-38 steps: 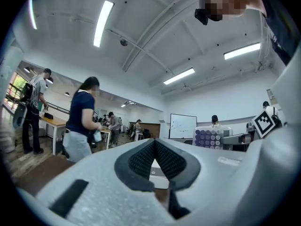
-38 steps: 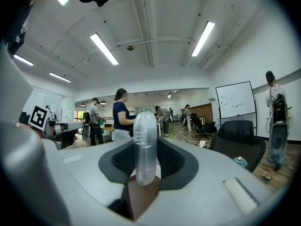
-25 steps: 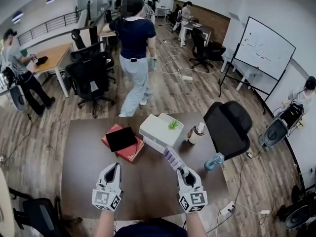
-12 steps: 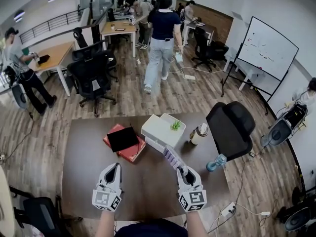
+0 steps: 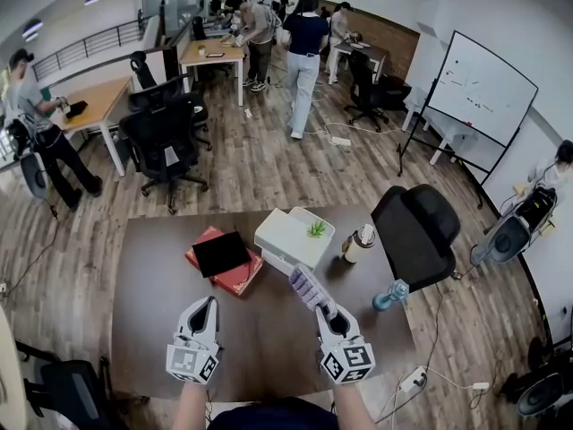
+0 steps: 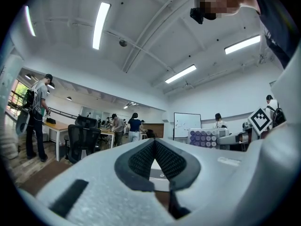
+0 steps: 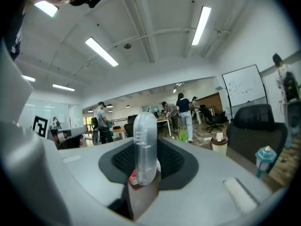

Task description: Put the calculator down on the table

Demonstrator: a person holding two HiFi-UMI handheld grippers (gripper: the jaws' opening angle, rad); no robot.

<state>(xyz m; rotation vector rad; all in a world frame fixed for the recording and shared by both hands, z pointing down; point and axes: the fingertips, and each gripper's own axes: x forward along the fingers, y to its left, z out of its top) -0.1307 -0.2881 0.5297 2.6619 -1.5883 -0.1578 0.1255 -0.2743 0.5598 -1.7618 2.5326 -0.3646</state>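
My right gripper (image 5: pixel 326 312) grips one calculator (image 5: pixel 308 287), held over the table (image 5: pixel 269 348). My left gripper (image 5: pixel 204 305) is closed and empty. Beyond lie one red book (image 5: pixel 236 279), one white box (image 5: pixel 288 236), one cup (image 5: pixel 358 243) and one bottle (image 5: pixel 390 294).

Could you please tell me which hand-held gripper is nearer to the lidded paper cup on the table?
Right. The right hand-held gripper, gripping the calculator, is nearer, on the person's side of the cup; the left hand-held gripper is farther off, across the table.
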